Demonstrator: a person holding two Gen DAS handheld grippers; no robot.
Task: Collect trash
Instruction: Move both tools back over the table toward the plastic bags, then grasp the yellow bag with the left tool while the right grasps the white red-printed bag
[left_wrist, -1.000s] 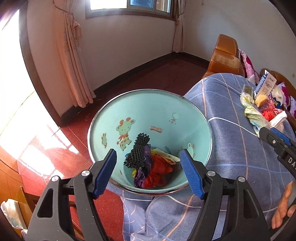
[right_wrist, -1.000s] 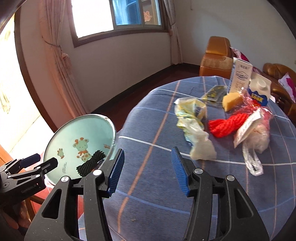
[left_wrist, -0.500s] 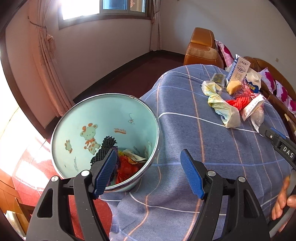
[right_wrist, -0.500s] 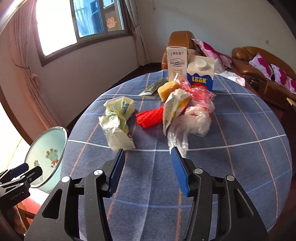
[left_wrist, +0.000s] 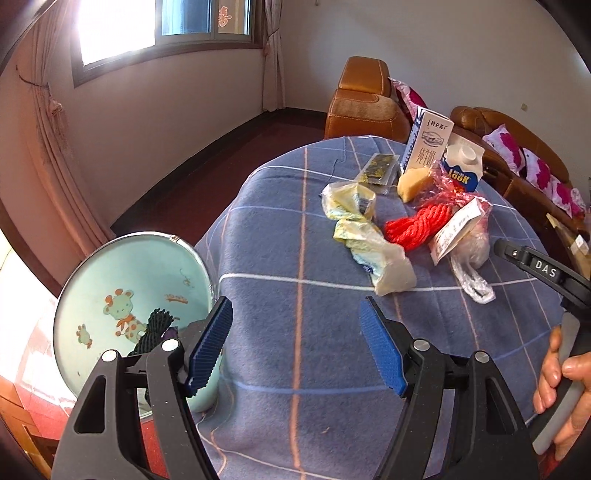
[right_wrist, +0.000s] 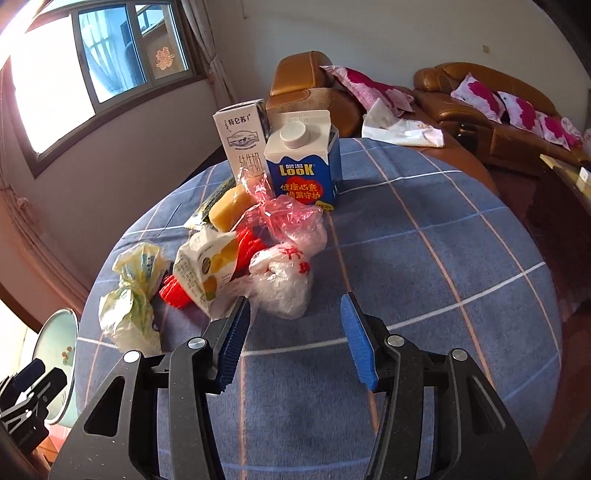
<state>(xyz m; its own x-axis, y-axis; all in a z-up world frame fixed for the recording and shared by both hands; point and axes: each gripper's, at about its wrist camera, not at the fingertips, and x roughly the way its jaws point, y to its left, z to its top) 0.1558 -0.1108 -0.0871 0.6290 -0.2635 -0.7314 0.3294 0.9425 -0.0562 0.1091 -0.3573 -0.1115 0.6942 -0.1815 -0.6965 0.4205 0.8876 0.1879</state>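
Observation:
Trash lies heaped on a round table under a blue checked cloth: a crumpled yellow-green wrapper, red netting, a clear plastic bag with red print, a small juice carton, a yellow sponge piece, a tall white milk carton and a blue LOOK carton. A pale green bin with some trash inside stands at the table's left edge. My left gripper hovers open over bare cloth. My right gripper is open just short of the plastic bag.
Brown leather armchair and sofa with pink cushions stand behind the table. A white bag lies on the sofa arm. A person's hand holds the right gripper's handle. Red floor, curtains and window are to the left.
Both views have swung right, from the bin toward the trash heap. The bin has slid to the left edge of each view and the cartons and bags now sit nearer the right gripper.

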